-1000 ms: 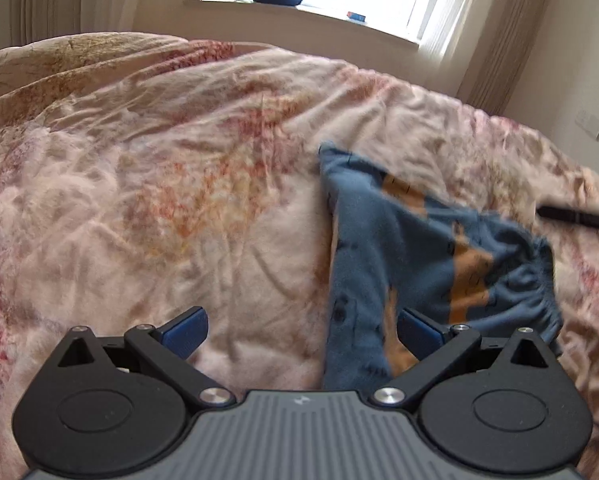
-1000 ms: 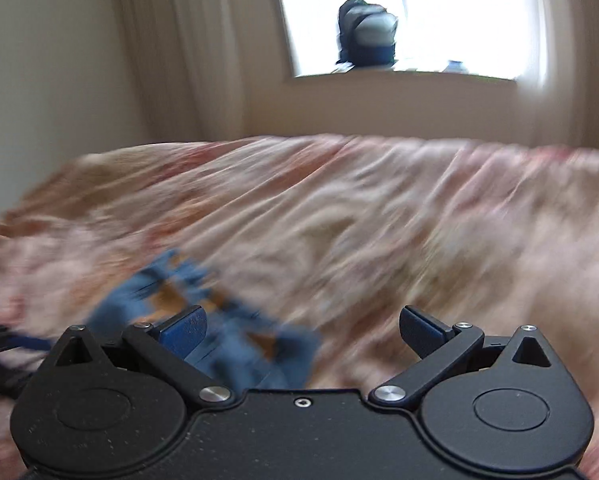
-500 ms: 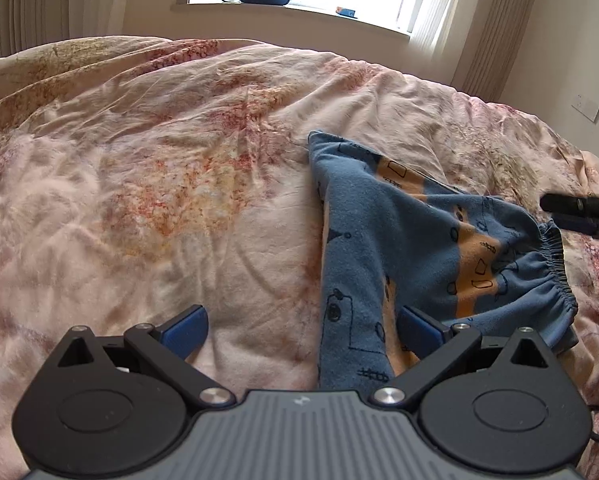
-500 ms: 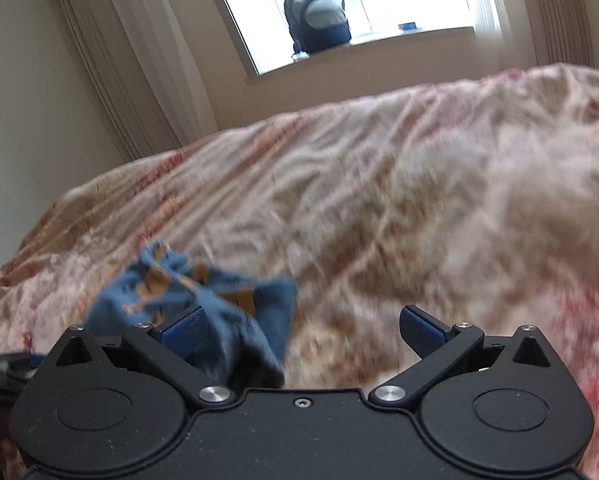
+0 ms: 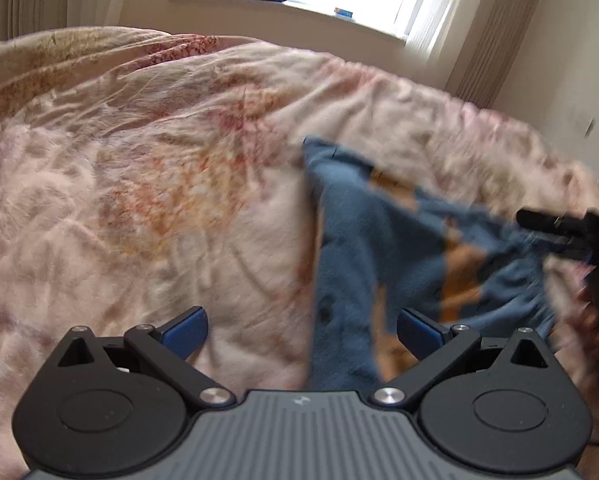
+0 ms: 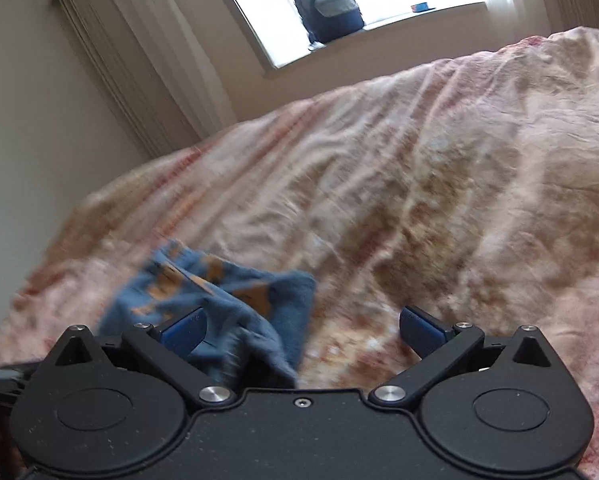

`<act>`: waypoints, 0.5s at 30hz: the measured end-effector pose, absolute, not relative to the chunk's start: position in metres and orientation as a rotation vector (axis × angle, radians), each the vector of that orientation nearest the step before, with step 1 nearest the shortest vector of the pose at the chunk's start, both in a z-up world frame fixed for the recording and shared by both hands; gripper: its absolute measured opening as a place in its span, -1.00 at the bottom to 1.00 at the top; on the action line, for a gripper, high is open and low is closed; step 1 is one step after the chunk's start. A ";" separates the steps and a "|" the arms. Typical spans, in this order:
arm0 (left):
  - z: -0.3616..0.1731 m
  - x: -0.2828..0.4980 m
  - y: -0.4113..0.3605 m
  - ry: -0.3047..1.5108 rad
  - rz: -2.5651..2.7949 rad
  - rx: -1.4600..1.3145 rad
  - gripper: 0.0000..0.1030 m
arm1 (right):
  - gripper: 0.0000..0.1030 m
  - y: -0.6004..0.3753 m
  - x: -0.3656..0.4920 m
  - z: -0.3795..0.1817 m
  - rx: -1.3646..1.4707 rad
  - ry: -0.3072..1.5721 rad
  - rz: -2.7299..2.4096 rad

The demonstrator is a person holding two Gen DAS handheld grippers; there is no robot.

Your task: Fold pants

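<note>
Small blue pants (image 5: pixel 379 240) with orange patches lie crumpled on the bed, right of centre in the left wrist view. One leg runs down between my left gripper's (image 5: pixel 301 330) open fingers, near the right finger (image 5: pixel 419 332). In the right wrist view the pants (image 6: pixel 227 292) lie at lower left, with cloth bunched over the left finger (image 6: pixel 183 330) of my open right gripper (image 6: pixel 301 330). The right gripper also shows as a dark shape at the waistband in the left wrist view (image 5: pixel 567 228). Both views are motion-blurred.
A pink floral bedspread (image 5: pixel 139 180) covers the whole bed. A backpack (image 6: pixel 329 6) sits on the window sill behind the bed. Curtains (image 6: pixel 139 60) hang beside the window. A wall stands left of the bed in the right wrist view.
The right gripper has swung closer to the pants, which now reach between its fingers. The left gripper's view has shifted slightly and blurred. The pants' waistband end looks more bunched.
</note>
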State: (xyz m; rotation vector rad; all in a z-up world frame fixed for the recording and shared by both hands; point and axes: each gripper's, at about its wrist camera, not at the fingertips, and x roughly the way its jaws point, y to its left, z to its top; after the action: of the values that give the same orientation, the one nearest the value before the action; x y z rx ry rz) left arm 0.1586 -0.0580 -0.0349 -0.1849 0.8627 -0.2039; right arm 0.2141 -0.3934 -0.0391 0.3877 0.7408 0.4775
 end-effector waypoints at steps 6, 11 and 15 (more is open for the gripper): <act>-0.031 0.168 -0.054 0.779 -0.304 -0.321 1.00 | 0.99 -0.388 0.240 -0.048 0.562 0.823 0.601; -0.058 0.170 -0.063 0.784 -0.316 -0.287 1.00 | 0.99 -0.380 0.240 -0.058 0.591 0.809 0.642; -0.066 0.158 -0.067 0.741 -0.336 -0.208 1.00 | 0.99 -0.385 0.233 -0.060 0.623 0.788 0.697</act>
State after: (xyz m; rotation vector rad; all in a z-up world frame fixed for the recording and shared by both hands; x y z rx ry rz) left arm 0.1584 -0.0675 -0.0656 -0.2083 0.7415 -0.3362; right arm 0.2334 -0.3852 -0.0601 0.6225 0.7883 0.6969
